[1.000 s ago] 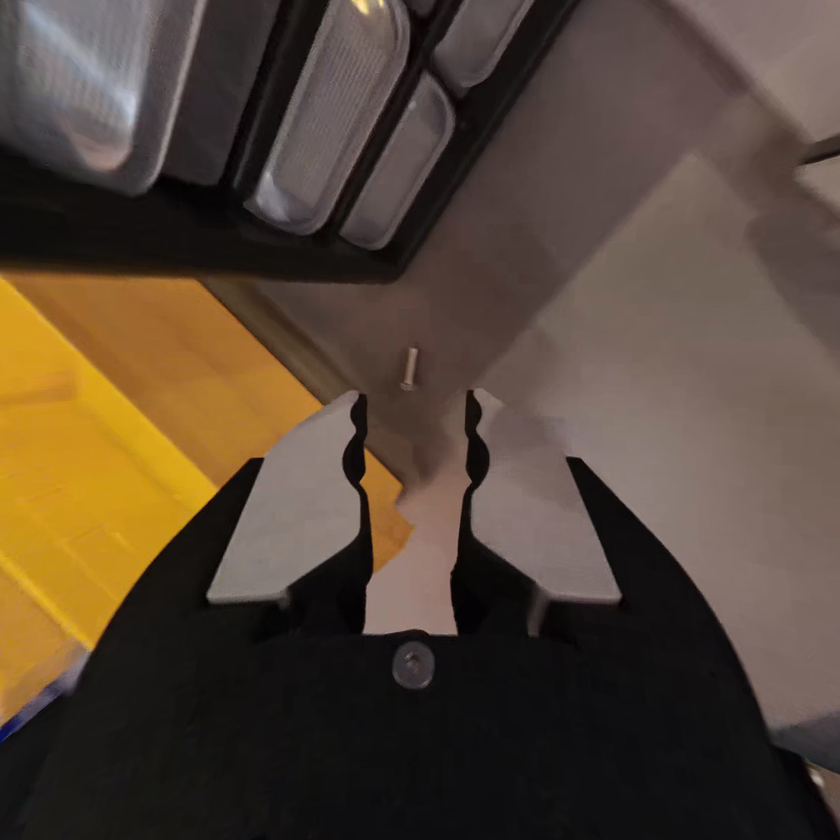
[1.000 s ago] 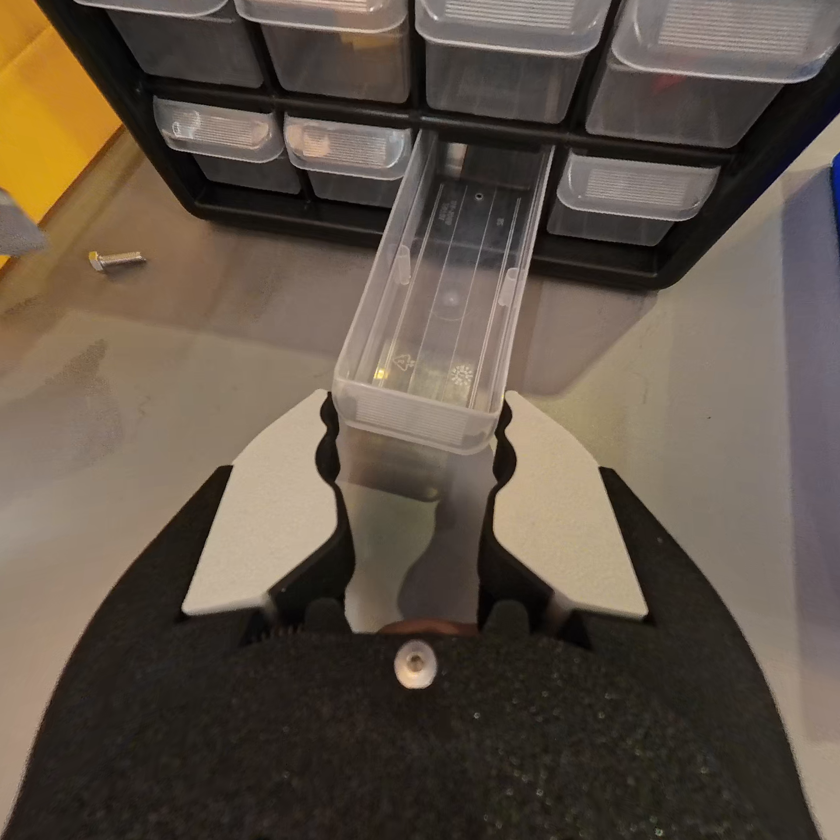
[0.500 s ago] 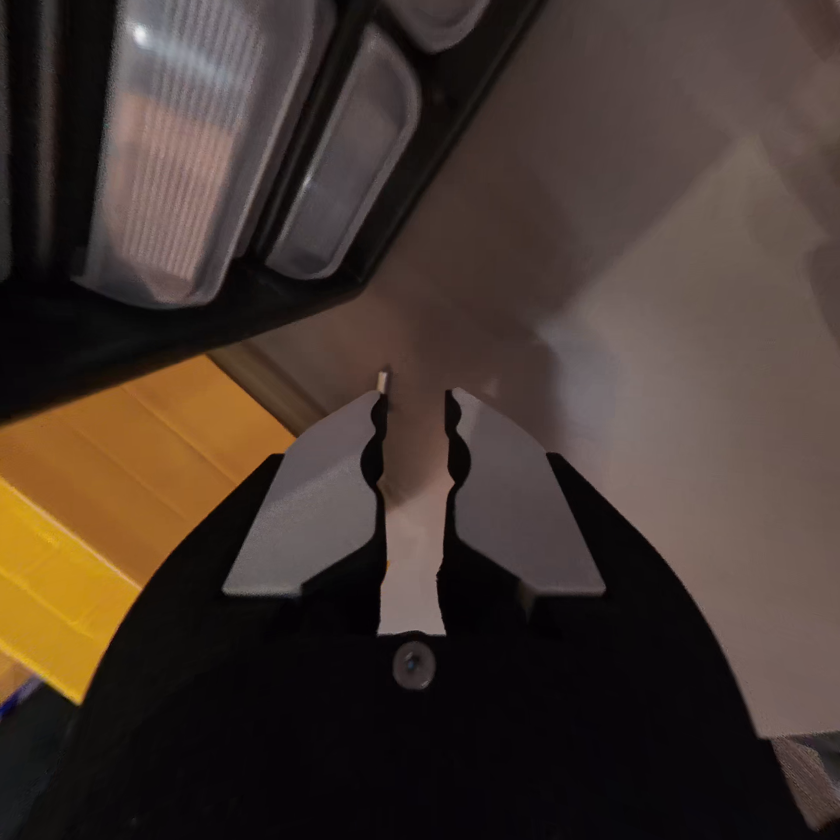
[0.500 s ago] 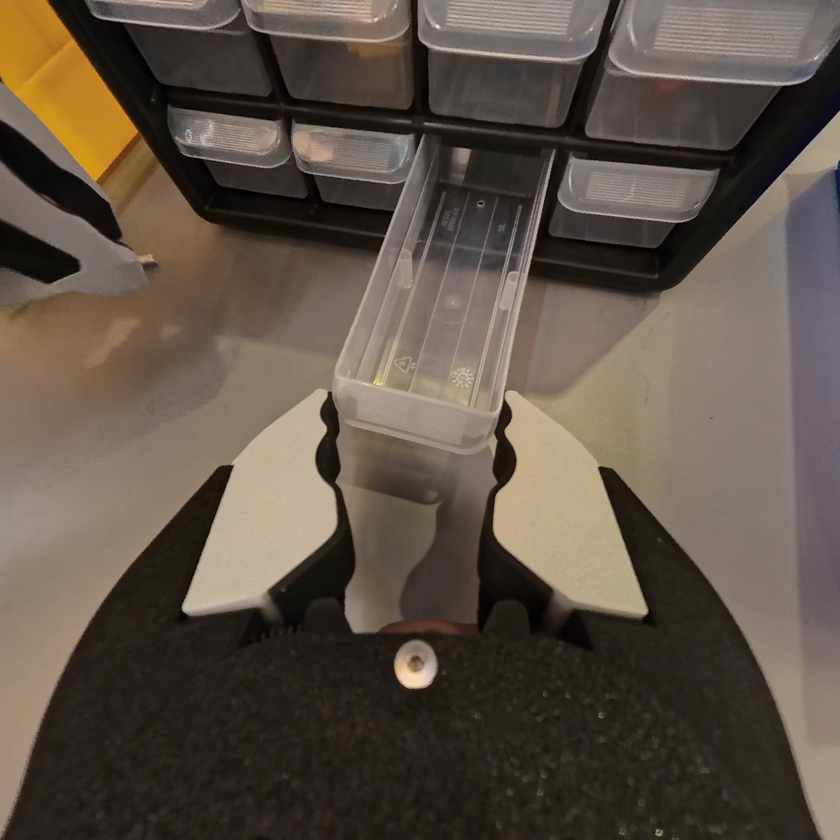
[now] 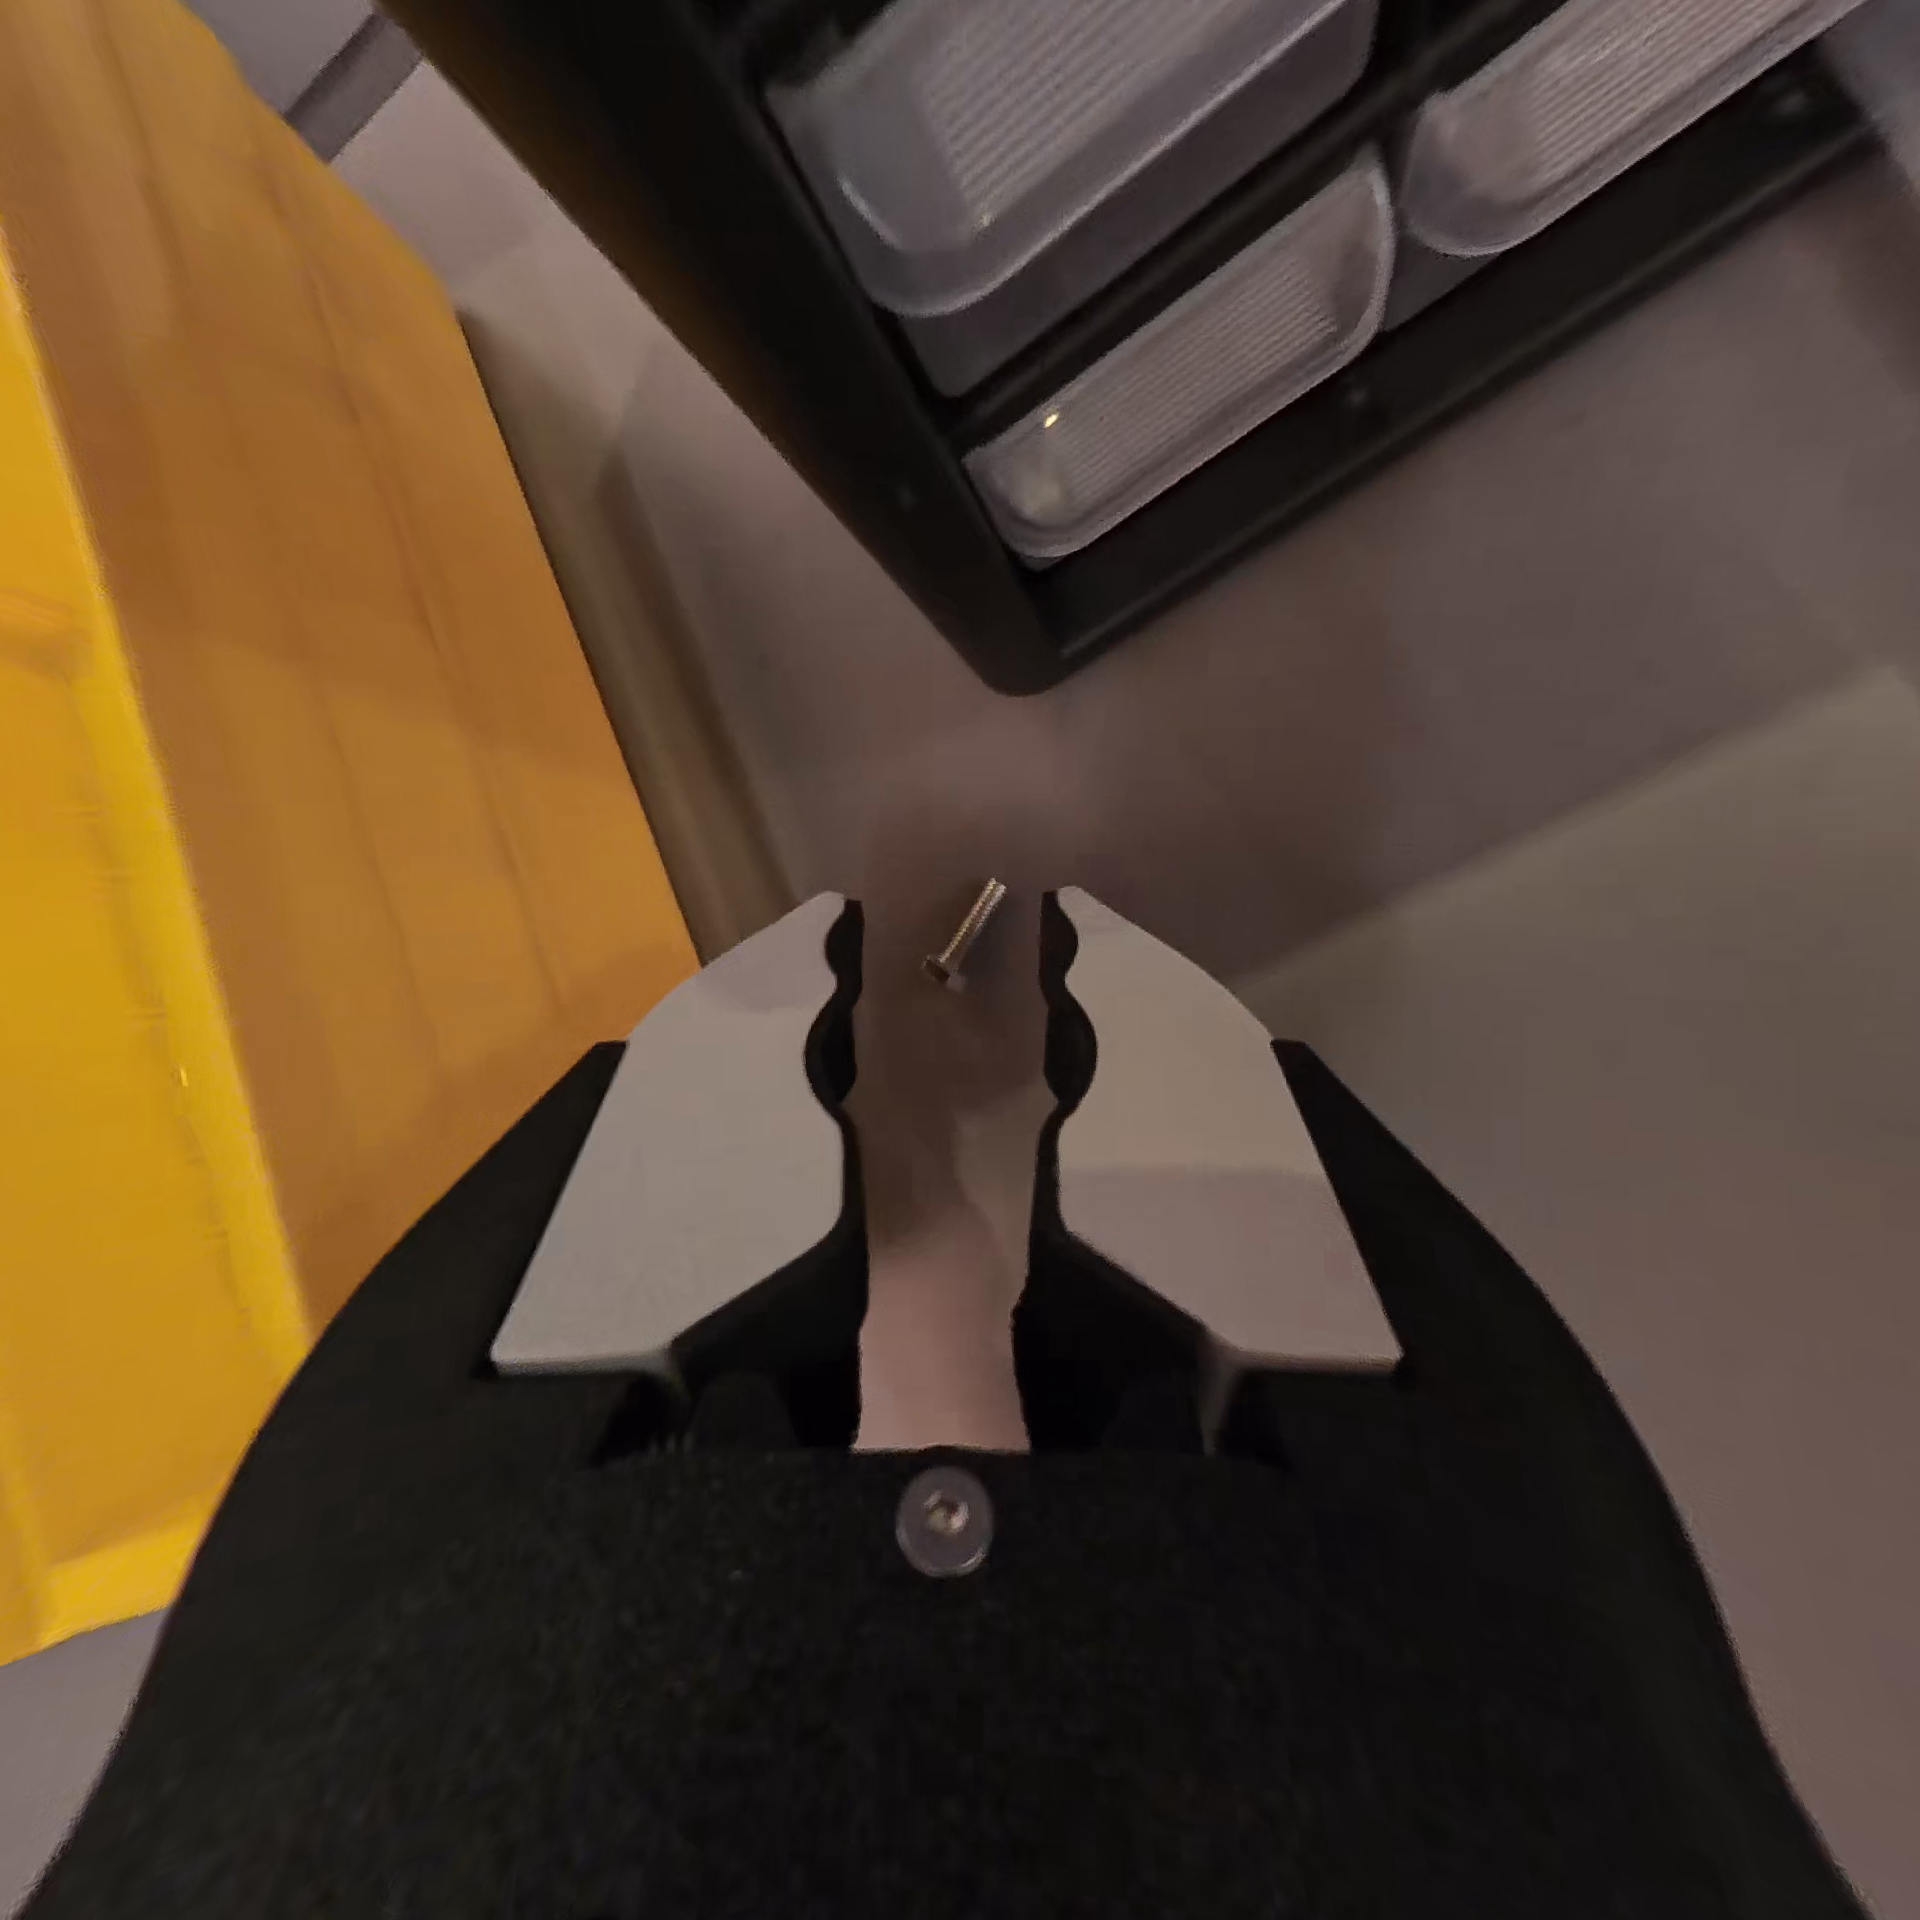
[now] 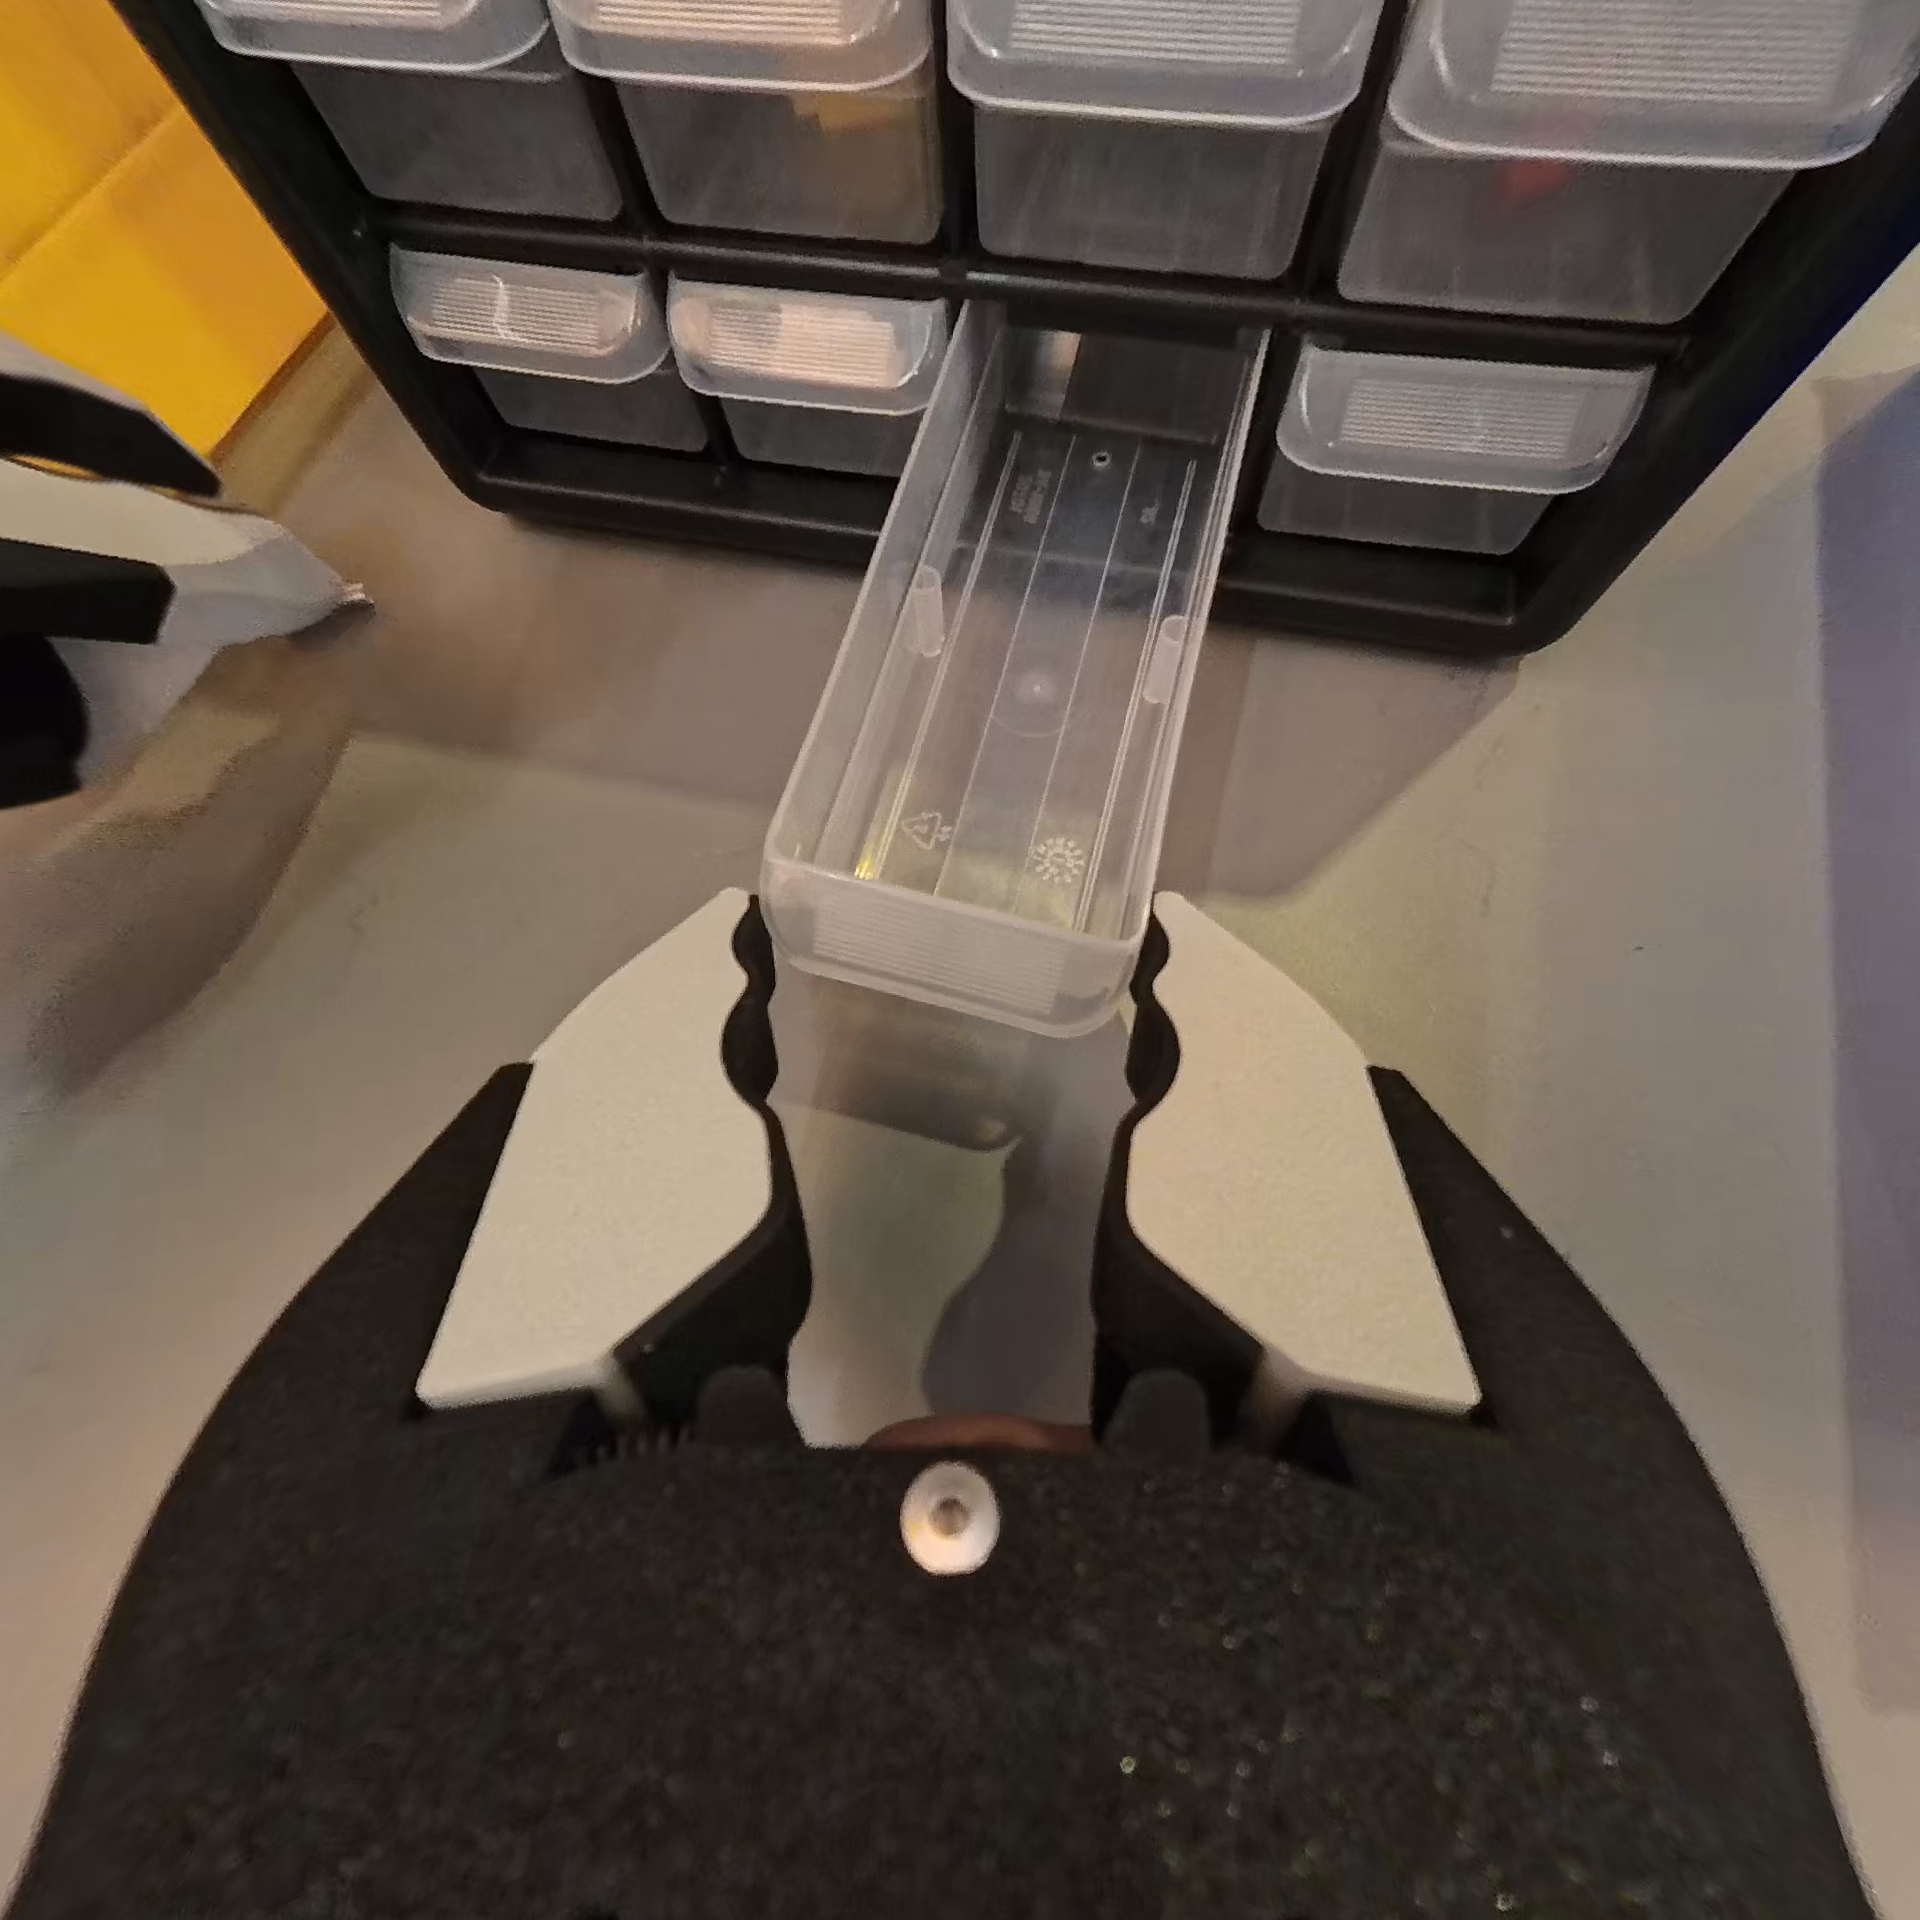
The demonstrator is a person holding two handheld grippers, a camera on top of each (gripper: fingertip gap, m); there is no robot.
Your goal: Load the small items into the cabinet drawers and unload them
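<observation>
The left gripper tilts down at the table near the cabinet corner, fingers spread with a gap, a small bolt lying between the tips untouched, its head toward the camera and its shaft angled toward the cabinet. The right gripper points level at the cabinet, fingers clamping the front of the pulled-out drawer.

Cabinet: far on tabletop.
Open drawer: pulled near from bottom row, between right gripper fingers.
Bolt: on tabletop, left of cabinet, between left gripper fingers.
Bin: far left.
</observation>
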